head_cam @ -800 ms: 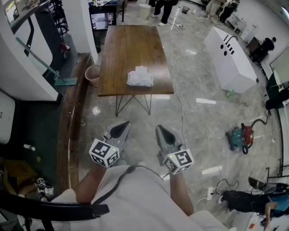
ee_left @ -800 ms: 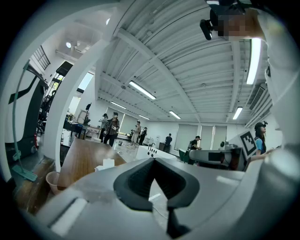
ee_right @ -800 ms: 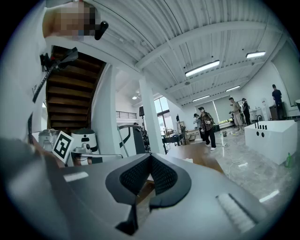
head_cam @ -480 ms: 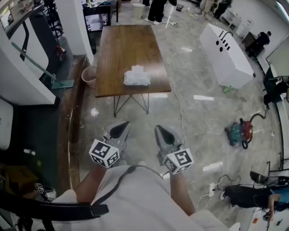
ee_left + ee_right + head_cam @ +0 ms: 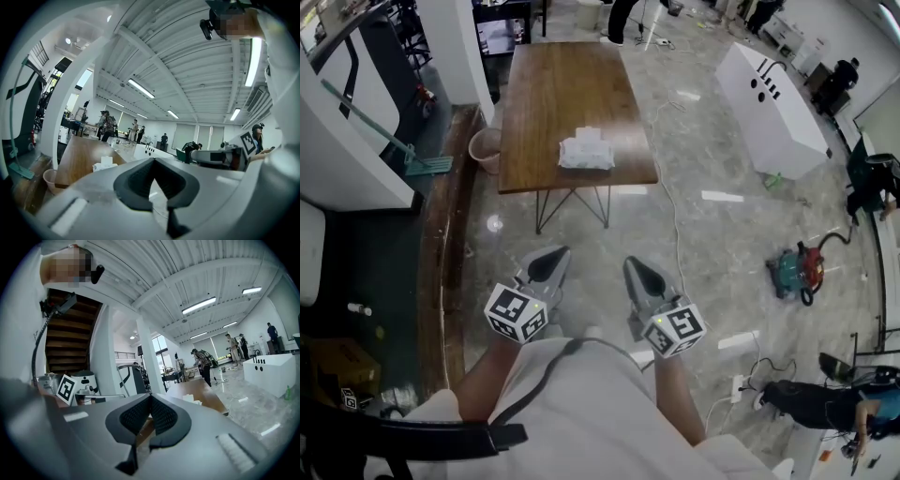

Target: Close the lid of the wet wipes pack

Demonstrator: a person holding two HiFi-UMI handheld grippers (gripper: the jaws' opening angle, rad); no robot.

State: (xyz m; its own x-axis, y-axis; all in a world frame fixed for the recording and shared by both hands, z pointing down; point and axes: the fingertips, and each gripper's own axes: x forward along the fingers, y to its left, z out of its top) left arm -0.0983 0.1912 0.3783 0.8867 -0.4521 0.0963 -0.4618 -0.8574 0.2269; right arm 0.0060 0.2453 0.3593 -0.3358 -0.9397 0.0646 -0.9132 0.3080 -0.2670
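One wet wipes pack lay on the one tabletop, upper centre of the head view. At lower centre, the left gripper and right gripper were well apart from it, both pairs of fingers clenched empty.

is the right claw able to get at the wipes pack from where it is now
Probably not yet. The wipes pack lies on the table well ahead, with open floor between it and the right claw. Nothing blocks the way; it just needs bringing closer.
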